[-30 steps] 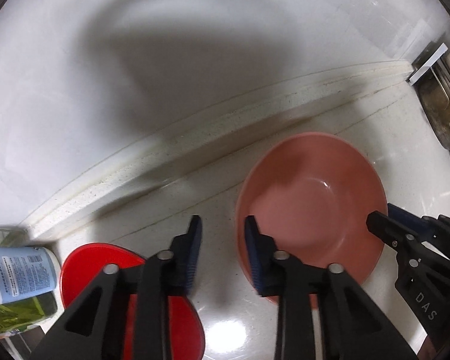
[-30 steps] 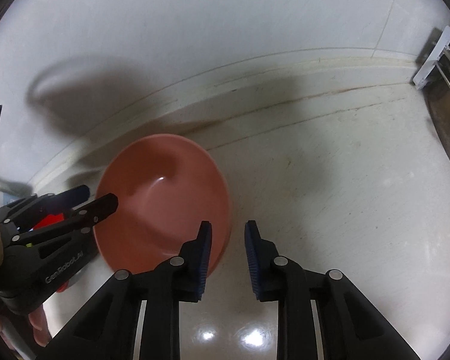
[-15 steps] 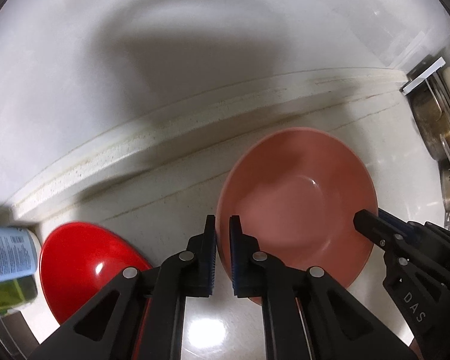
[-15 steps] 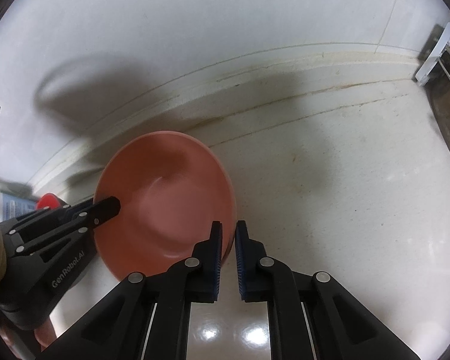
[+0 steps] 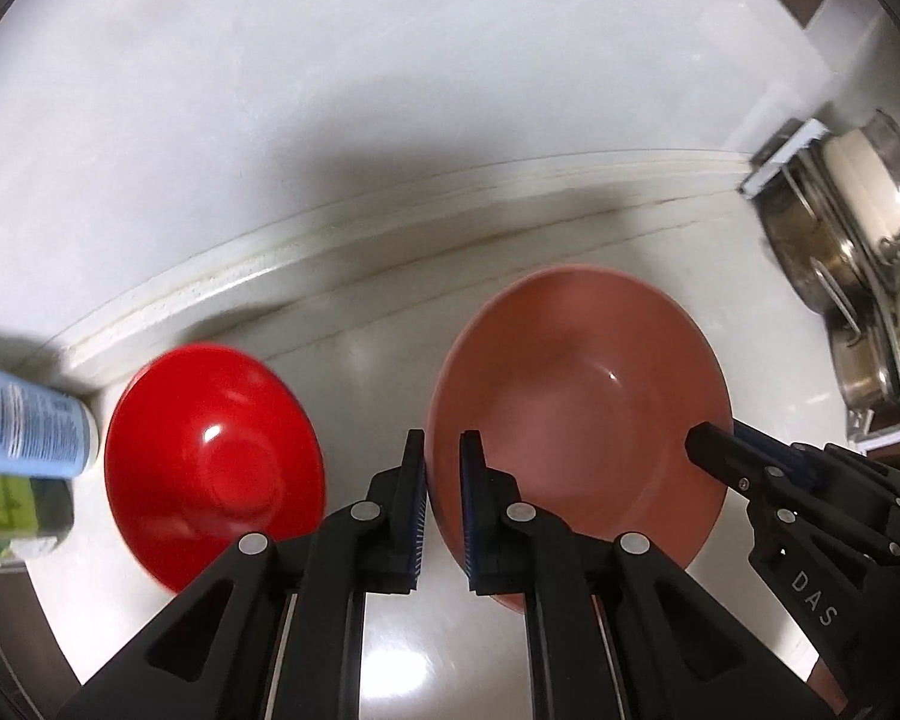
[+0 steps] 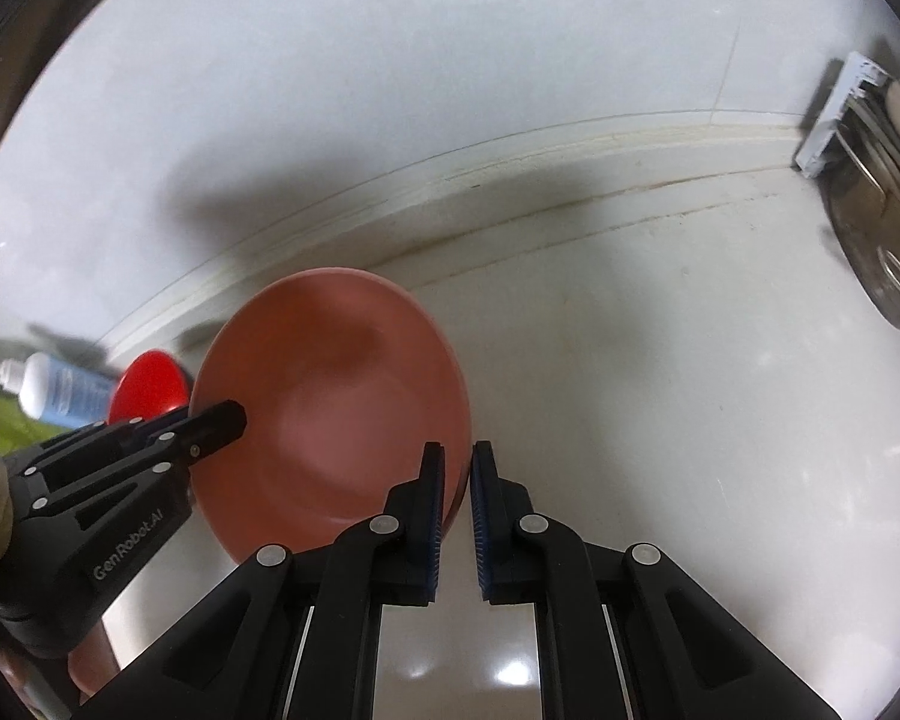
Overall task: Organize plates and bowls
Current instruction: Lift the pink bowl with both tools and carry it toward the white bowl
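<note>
Item: pink bowl (image 5: 576, 414), right of red bowl (image 5: 210, 468), both on pale worktop (image 6: 660, 360), apart, unstacked.
Left gripper (image 5: 441, 504): fingers nipped shut on pink bowl's near-left rim.
Right gripper (image 6: 457, 516): fingers clamped on opposite rim.
Progress: early; two-handed grip secured, no nesting done.
Outstanding, by judgement: pink bowl probably goes onto red or aside.
Adjacent: bottle (image 5: 24, 420), steel pots (image 5: 840, 252).

The worktop (image 6: 660, 420) lies bare to the right of the pink bowl (image 6: 330, 420), up to the steel pots (image 6: 870, 252) crowding its right edge. Along the back edge a raised lip meets the wall. At the left edge a red bowl (image 5: 210, 468) sits just beside the pink one, with a white bottle (image 5: 24, 426) lying beyond it; only a narrow strip separates the two bowls.
</note>
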`<state>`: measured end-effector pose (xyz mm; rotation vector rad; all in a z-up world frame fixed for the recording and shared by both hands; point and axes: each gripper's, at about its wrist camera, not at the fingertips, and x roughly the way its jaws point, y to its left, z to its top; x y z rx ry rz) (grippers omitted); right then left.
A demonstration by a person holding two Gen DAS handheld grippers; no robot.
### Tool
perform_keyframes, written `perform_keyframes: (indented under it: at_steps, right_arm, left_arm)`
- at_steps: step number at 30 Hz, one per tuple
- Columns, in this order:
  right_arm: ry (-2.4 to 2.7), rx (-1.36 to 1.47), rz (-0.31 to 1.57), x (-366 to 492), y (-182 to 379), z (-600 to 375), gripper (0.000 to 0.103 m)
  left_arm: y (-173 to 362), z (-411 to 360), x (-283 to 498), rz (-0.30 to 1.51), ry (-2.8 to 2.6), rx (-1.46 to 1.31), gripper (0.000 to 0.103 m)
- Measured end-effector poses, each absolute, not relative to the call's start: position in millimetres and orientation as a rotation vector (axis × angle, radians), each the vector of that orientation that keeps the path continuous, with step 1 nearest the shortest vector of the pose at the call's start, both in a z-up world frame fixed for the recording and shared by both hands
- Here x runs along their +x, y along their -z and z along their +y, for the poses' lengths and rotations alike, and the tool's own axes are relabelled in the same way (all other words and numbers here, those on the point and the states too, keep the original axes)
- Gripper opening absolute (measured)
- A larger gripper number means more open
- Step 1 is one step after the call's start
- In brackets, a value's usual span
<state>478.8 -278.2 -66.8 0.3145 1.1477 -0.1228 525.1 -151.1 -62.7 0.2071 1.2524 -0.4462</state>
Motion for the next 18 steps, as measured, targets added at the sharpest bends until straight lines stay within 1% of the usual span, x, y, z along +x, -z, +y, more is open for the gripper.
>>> perform_keyframes:
  at_steps: [7, 13, 18]
  right_arm:
    - [0.131, 0.288, 1.096, 433.7, 45.0, -273.8, 0.01]
    - [0.142, 0.281, 1.057, 403.7, 27.9, -274.0, 0.01]
    - [0.153, 0.259, 1.029, 372.2, 16.7, -269.6, 0.011]
  left_arm:
    - [37.0, -145.3, 480.8, 1.218, 0.489, 0.193, 0.011]
    - [17.7, -137.2, 440.2, 1.189, 0.526, 0.183, 0.014]
    - [13.7, -138.5, 410.8, 1.185, 0.559, 0.184, 0.016]
